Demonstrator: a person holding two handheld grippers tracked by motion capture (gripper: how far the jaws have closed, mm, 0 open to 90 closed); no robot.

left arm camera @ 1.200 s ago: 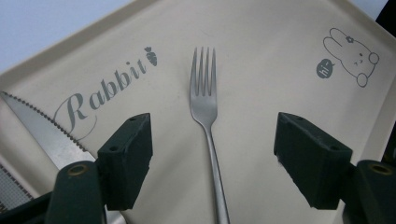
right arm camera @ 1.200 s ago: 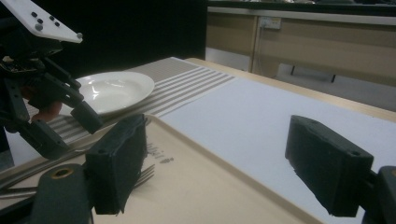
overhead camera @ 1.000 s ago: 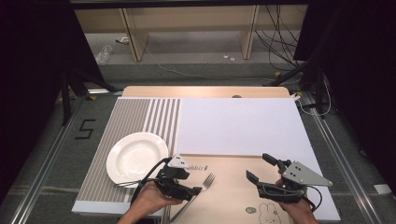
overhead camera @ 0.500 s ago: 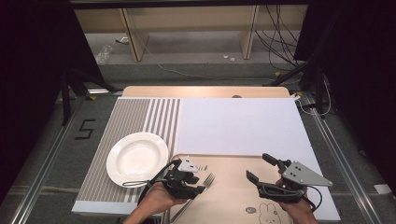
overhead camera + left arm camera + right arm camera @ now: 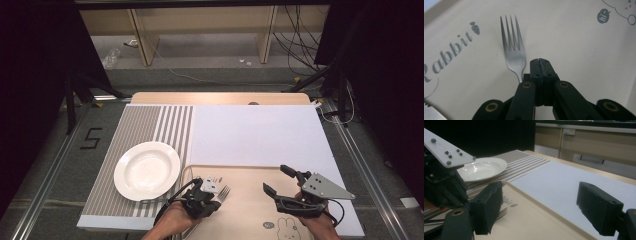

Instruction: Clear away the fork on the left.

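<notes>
A steel fork (image 5: 224, 190) (image 5: 514, 50) lies on a beige tray (image 5: 250, 210) (image 5: 579, 50) printed with rabbit drawings, tines pointing away from me. My left gripper (image 5: 217, 198) (image 5: 539, 60) is low over the fork's neck. Its jaws have just been closing and now meet, with nothing seen between the pads. The fork's neck runs under the left jaw. My right gripper (image 5: 276, 179) (image 5: 539, 195) hovers over the tray's right half, open and empty. The fork's tines (image 5: 502, 213) also show beside its left jaw.
A white deep plate (image 5: 146, 170) (image 5: 482, 168) sits on a striped mat (image 5: 145, 125) left of the tray. A plain white mat (image 5: 255, 135) covers the table behind it. Another metal utensil's edge (image 5: 429, 110) lies left of the fork.
My left gripper has moved right and down onto the fork's neck, and its jaws have closed. The right gripper has stayed where it was.
</notes>
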